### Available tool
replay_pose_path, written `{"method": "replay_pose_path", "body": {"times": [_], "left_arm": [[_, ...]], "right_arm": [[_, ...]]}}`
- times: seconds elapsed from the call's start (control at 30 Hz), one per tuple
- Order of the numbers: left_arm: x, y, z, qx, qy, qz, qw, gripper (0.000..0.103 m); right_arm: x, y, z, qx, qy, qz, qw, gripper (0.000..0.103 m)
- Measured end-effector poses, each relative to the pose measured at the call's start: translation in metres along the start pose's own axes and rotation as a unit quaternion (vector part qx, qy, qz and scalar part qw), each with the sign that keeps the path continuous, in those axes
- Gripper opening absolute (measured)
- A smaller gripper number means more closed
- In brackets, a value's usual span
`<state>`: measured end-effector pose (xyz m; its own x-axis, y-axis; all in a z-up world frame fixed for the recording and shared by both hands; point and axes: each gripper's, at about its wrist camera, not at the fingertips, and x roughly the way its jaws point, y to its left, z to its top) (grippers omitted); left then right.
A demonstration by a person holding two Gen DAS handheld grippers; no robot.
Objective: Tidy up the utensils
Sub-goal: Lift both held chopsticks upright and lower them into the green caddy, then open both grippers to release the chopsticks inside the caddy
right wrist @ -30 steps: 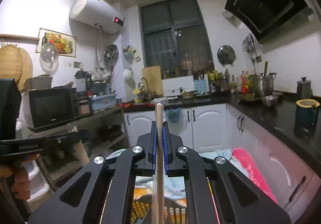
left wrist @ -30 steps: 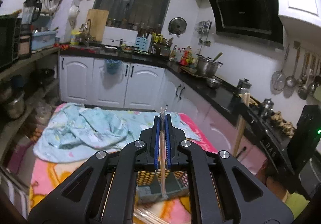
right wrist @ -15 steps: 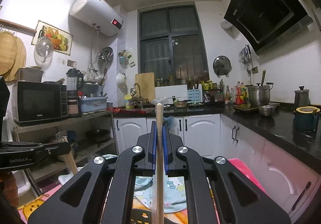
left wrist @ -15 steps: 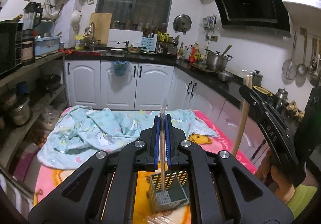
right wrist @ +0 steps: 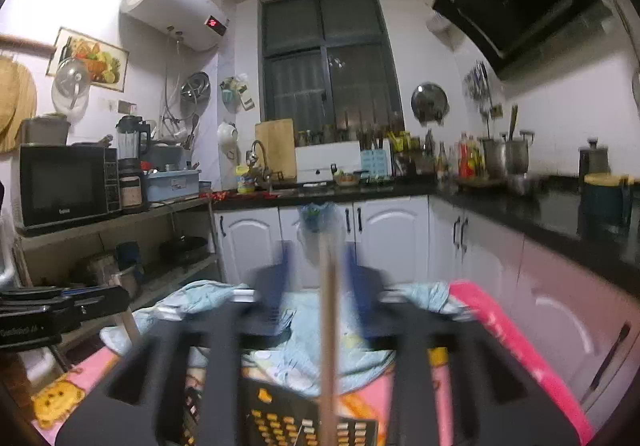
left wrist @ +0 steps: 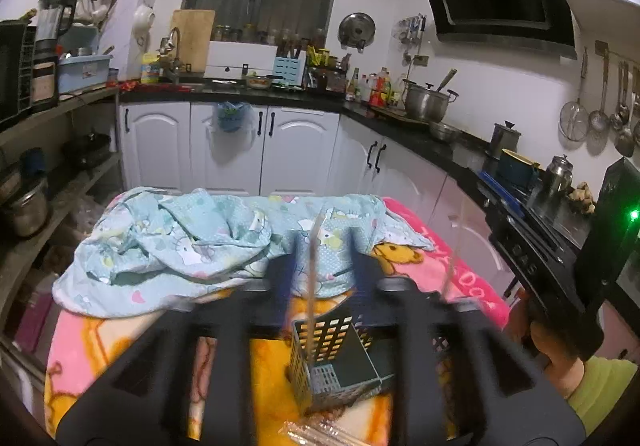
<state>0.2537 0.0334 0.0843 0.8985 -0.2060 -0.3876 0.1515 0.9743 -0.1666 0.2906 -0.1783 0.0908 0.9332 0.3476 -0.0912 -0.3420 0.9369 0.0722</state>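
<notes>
My left gripper is open, its fingers blurred and spread apart. A thin chopstick stands loose between them, its lower end inside a grey-blue perforated utensil holder on the blanket. My right gripper is also open and blurred. A wooden chopstick stands upright between its fingers, above the dark perforated holder. The right gripper's body shows at the right of the left wrist view.
The holder stands on a pink and orange cartoon blanket with a crumpled light blue cloth behind it. Wrapped chopsticks lie at the near edge. White cabinets and black counters ring the room.
Both grippers were shut on their chopsticks and have opened. Both views have tilted down towards the holder, and each chopstick now stands free between the spread fingers.
</notes>
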Motion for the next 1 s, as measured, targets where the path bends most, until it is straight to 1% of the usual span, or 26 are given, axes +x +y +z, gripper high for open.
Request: {"method": "replay_pose_path", "body": {"times": [0.03,0.07,0.1,0.13,0.17,0.2,0.27,0.3,0.33,0.37,0.5,0.7,1.0], "left_arm": [[-0.002,0.000,-0.001,0.000,-0.002,0.000,1.0000,0.043],[-0.005,0.001,-0.002,0.001,-0.005,-0.001,1.0000,0.044],[-0.008,0.001,-0.003,0.002,-0.007,0.000,1.0000,0.046],[-0.011,0.001,-0.004,0.001,-0.011,0.003,0.9999,0.052],[-0.015,0.003,-0.005,-0.002,-0.015,0.007,0.9999,0.061],[-0.020,0.005,-0.005,-0.007,-0.018,0.011,0.9998,0.065],[-0.027,0.009,-0.005,-0.017,-0.022,0.015,0.9995,0.077],[-0.031,0.012,-0.005,-0.023,-0.024,0.019,0.9993,0.081],[-0.035,0.015,-0.006,-0.029,-0.027,0.024,0.9989,0.088],[-0.039,0.018,-0.007,-0.036,-0.027,0.025,0.9987,0.092],[-0.049,0.026,-0.013,-0.056,-0.023,0.030,0.9977,0.092],[-0.063,0.033,-0.029,-0.067,-0.015,0.039,0.9969,0.092],[-0.080,0.038,-0.049,-0.080,-0.001,0.045,0.9958,0.092]], "right_arm": [[-0.003,-0.002,-0.002,0.007,0.004,0.003,1.000,0.044],[-0.006,-0.003,-0.002,0.008,0.007,0.003,1.000,0.044],[-0.009,-0.004,-0.003,0.009,0.013,0.003,1.000,0.047],[-0.014,-0.006,-0.003,0.012,0.016,0.005,1.000,0.052],[-0.018,-0.008,-0.003,0.014,0.021,0.006,1.000,0.055],[-0.022,-0.009,-0.002,0.015,0.024,0.004,1.000,0.059],[-0.031,-0.012,-0.002,0.015,0.038,0.000,0.999,0.060],[-0.035,-0.014,-0.001,0.016,0.043,-0.001,0.999,0.062],[-0.039,-0.016,-0.001,0.018,0.050,-0.002,0.999,0.064],[-0.043,-0.016,-0.001,0.018,0.056,-0.003,0.998,0.065],[-0.061,-0.015,-0.002,0.010,0.079,-0.006,0.997,0.069],[-0.084,-0.013,-0.011,0.000,0.111,-0.008,0.994,0.071],[-0.113,-0.006,-0.026,-0.006,0.142,0.003,0.990,0.072]]}}
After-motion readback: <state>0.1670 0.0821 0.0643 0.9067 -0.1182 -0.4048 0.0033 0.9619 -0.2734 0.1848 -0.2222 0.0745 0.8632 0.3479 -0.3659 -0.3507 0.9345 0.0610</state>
